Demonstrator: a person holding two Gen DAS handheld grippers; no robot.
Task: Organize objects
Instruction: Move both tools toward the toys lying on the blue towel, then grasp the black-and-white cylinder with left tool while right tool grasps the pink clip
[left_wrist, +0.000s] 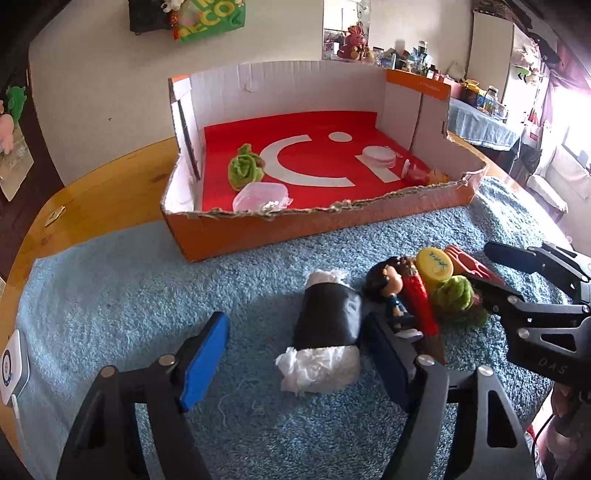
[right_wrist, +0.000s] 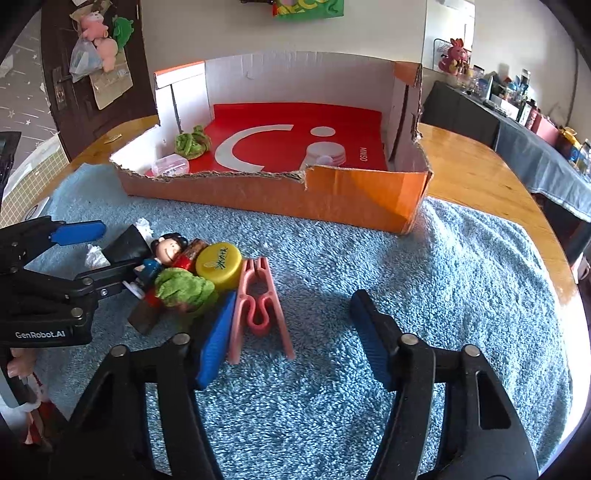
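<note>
Between the pads of the left tool (left_wrist: 295, 345), part-open and gripping nothing, lies the black-wrapped roll (left_wrist: 325, 332): light, soft, best pinched across its dark middle. The right tool (right_wrist: 291, 338), also part-open, straddles the pink clip (right_wrist: 260, 308), stiff and slippery-looking. Beyond sits the orange box (right_wrist: 354, 199).

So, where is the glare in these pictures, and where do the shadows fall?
Left wrist view: window glare washes out the right edge, and the left tongs shadow the blue towel around the black-wrapped roll. Right wrist view: glare on the wooden table, a shadow beneath the right tongs, and fisheye-bent edges.
</note>
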